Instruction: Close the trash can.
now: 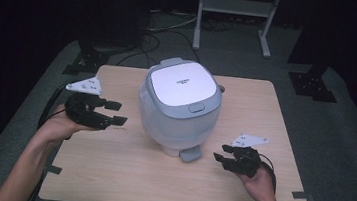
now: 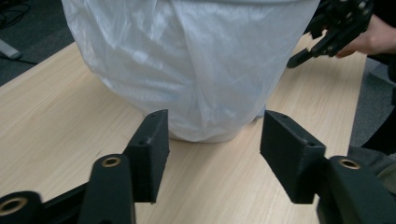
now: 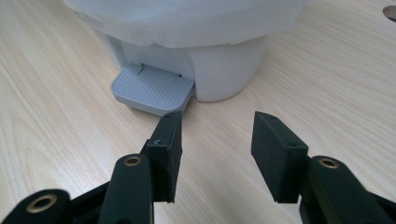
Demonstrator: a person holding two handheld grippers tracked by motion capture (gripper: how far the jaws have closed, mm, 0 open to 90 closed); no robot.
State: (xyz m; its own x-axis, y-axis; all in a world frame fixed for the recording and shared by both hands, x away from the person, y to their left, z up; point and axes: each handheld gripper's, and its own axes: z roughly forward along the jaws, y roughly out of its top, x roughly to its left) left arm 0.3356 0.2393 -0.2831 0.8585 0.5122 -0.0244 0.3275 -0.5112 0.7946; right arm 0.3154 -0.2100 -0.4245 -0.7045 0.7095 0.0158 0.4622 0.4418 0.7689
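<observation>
- One pedal bin (image 1: 180, 105) stands near the middle of the tabletop (image 1: 108, 173), a little toward the far edge: rounded white body, smooth flat lid, a thin crinkled plastic bag (image 2: 187, 70) over its sides.
- One grey ribbed pedal (image 3: 152, 88) sticks out at its base, toward the near edge.
- Two black grippers (one in each hand): the left gripper (image 1: 115, 113) near the left edge and the right gripper (image 1: 221, 158) near the right edge both have jaws about half open, nothing between them.

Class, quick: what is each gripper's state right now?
Left gripper: open, empty, facing the white pedal bin's plastic bag liner.
Right gripper: open, empty, near the grey foot pedal.
</observation>
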